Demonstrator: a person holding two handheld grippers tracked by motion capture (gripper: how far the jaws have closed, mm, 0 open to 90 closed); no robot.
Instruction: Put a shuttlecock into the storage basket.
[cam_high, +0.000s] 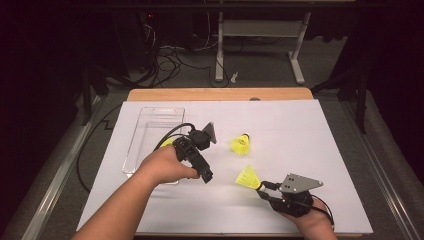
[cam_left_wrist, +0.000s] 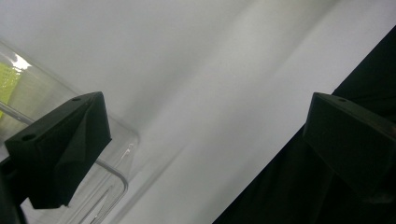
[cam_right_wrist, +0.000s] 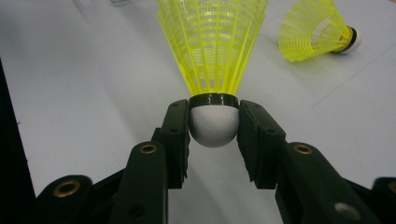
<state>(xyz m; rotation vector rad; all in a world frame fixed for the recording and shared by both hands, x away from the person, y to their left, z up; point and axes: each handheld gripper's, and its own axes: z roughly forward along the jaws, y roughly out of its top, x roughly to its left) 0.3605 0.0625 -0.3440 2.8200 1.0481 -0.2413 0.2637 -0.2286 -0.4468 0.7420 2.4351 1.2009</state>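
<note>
My right gripper (cam_high: 262, 188) (cam_right_wrist: 214, 125) is shut on the white cork of a yellow shuttlecock (cam_high: 248, 177) (cam_right_wrist: 212, 46), whose skirt points away from me, low over the white table near its front right. A second yellow shuttlecock (cam_high: 241, 144) (cam_right_wrist: 317, 30) lies on its side mid-table. My left gripper (cam_high: 194, 159) (cam_left_wrist: 208, 100) is open wide with nothing between its jaws, just over the right edge of a clear plastic tray (cam_high: 150, 125) (cam_left_wrist: 119, 172). A third yellow shuttlecock (cam_high: 167, 142) (cam_left_wrist: 8, 81) shows inside the tray, partly hidden by the left hand.
The white sheet (cam_high: 280, 120) covers a wooden table whose far edge (cam_high: 220, 94) shows. Beyond it stand a desk frame (cam_high: 260, 30) and loose cables (cam_high: 170, 60) on the floor. A black cable (cam_high: 87, 150) hangs off the table's left side.
</note>
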